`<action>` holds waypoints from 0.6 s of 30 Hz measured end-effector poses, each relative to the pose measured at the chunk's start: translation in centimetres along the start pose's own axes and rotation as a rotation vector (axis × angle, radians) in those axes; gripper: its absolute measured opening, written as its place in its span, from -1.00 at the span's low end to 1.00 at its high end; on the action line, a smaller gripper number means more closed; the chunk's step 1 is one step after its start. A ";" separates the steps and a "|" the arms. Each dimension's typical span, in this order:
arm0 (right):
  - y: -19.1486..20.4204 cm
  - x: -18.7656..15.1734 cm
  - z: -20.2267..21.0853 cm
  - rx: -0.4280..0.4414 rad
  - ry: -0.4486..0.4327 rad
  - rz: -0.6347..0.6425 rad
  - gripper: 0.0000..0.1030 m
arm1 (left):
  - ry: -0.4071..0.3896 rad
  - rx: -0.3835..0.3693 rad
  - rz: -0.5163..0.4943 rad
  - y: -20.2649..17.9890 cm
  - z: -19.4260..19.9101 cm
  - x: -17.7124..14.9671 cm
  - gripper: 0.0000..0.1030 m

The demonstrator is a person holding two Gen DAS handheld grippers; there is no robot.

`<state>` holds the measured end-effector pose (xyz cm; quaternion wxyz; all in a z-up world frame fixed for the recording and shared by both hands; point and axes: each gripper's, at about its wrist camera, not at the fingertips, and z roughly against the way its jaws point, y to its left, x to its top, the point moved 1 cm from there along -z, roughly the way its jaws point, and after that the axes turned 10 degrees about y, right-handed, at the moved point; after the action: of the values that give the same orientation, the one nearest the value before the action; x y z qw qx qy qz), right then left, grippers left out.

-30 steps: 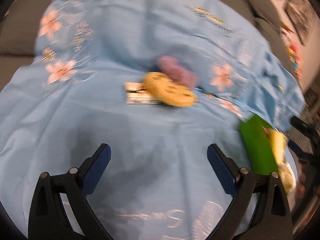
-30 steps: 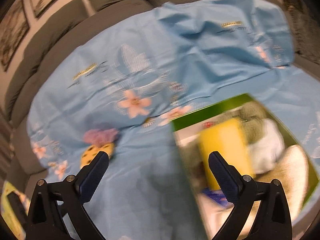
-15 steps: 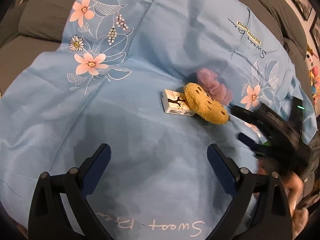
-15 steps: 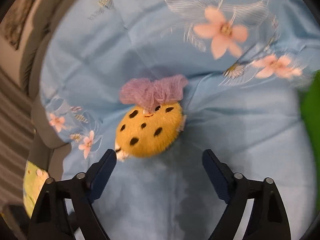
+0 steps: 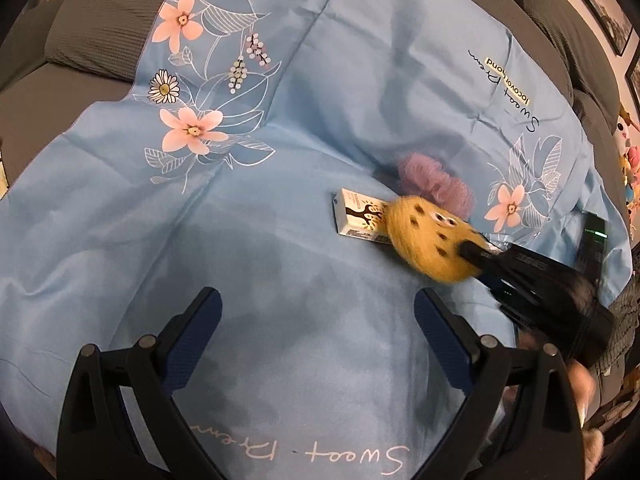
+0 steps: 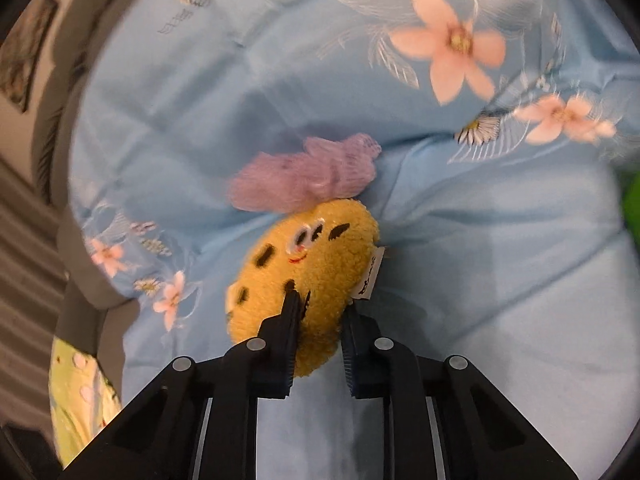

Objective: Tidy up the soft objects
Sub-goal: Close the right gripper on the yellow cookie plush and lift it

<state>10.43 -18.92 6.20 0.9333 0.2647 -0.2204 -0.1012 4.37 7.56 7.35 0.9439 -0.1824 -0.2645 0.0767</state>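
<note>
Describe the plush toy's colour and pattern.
Yellow plush toy with dark oval spots and a small face; clearest in the right wrist view.

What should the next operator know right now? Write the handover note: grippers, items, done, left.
Right gripper: jaws closing, pads already pinching the near edge of the yellow cookie plush; plush on the blue sheet, not lifted.
Left gripper: open, empty, above bare sheet.
Purple mesh pouf lies touching the plush's far side; small carton sits partly under the plush.
Done: plush gripped.
Left: lift and stow the plush, then the pouf. Green bin only just shows at the right wrist view's edge.
</note>
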 end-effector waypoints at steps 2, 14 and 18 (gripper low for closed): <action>0.6 -1.0 2.3 0.016 -0.004 0.026 -0.61 | 0.001 0.004 -0.002 0.0 -0.1 -0.1 0.87; -1.9 -8.4 7.7 -0.169 0.100 0.103 -0.61 | 0.062 -0.011 -0.066 -1.9 -1.5 -2.0 0.87; -3.5 -7.8 7.8 -0.263 0.121 0.071 0.07 | 0.082 -0.015 -0.125 -3.3 -2.6 -3.2 0.87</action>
<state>-0.36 -22.97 7.50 0.9745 0.1378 -0.1576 -0.0801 3.19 2.95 5.08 0.9555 -0.1758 -0.2368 0.0081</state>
